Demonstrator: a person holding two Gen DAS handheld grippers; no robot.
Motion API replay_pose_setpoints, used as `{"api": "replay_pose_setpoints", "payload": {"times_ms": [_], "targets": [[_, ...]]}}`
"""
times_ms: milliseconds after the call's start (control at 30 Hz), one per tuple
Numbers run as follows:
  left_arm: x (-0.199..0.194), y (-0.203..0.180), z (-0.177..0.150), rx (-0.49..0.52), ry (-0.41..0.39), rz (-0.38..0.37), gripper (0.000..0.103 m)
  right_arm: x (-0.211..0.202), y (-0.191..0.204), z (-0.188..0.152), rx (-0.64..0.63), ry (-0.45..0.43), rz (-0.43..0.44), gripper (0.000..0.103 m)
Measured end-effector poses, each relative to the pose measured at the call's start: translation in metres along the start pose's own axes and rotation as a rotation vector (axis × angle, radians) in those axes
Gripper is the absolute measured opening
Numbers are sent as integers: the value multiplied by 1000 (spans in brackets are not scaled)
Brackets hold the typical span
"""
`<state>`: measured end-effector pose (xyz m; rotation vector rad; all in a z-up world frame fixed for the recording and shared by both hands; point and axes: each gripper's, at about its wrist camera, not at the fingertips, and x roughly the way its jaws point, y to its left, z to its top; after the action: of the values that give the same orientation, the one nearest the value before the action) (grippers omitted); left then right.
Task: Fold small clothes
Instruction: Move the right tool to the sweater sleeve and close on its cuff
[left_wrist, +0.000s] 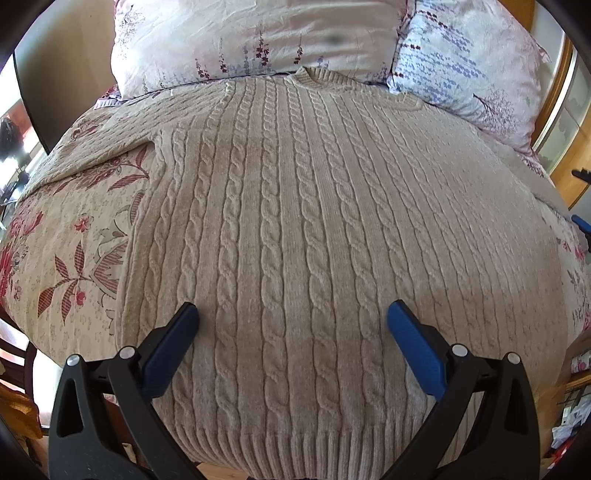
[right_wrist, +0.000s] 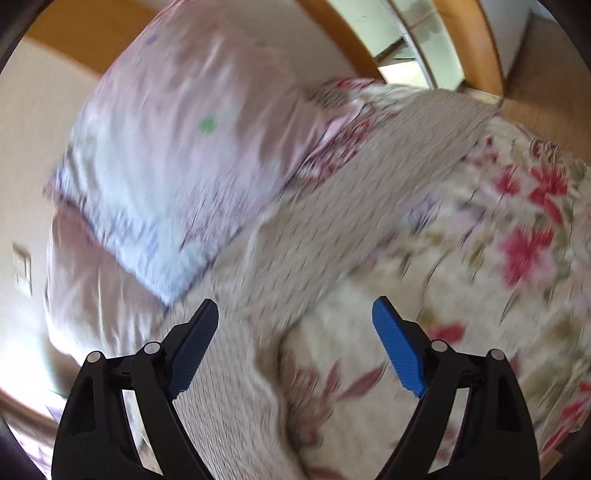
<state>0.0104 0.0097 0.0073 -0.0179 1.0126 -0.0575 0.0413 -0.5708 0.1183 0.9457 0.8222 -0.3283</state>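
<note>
Two grippers: left gripper (left_wrist: 293, 314) and right gripper (right_wrist: 295, 314), fingers spread, holding nothing.
Bed: floral bedspread (left_wrist: 62, 236) under flat cable-knit sweater (left_wrist: 295, 221).
Far end: two pillows (left_wrist: 251, 40).

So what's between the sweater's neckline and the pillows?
Nothing separate shows in the left wrist view: the cable-knit sweater's collar lies right against the floral pillows, with only a sliver of bedspread nearby.

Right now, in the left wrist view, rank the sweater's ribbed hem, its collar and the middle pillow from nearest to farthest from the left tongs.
1. Ribbed hem: just below the left tongs.
2. Collar: far end of the sweater, straight ahead.
3. Middle pillow: behind the collar, against the headboard end.
</note>
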Motion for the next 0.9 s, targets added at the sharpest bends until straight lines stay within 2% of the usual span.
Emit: {"api": "replay_pose_setpoints", "payload": {"times_ms": [167, 267, 400, 467, 733, 867, 900], "targets": [[-7, 1, 15, -28, -72, -18, 101, 13, -44, 36, 162, -28, -27, 77], [-9, -1, 24, -33, -102, -25, 101, 18, -66, 42, 246, -39, -32, 73], [-7, -2, 34, -39, -109, -35, 101, 25, -87, 49, 311, -56, -12, 59], [-5, -1, 40, -53, -106, -46, 101, 29, -93, 54, 321, -62, 3, 51], [0, 8, 55, -108, -112, -87, 101, 37, -103, 70, 308, -87, -4, 32], [2, 14, 63, -128, -109, -113, 101, 43, -100, 72, 274, -90, -44, 12], [3, 15, 64, -131, -108, -116, 101, 44, -97, 72, 260, -94, -51, 11]]}}
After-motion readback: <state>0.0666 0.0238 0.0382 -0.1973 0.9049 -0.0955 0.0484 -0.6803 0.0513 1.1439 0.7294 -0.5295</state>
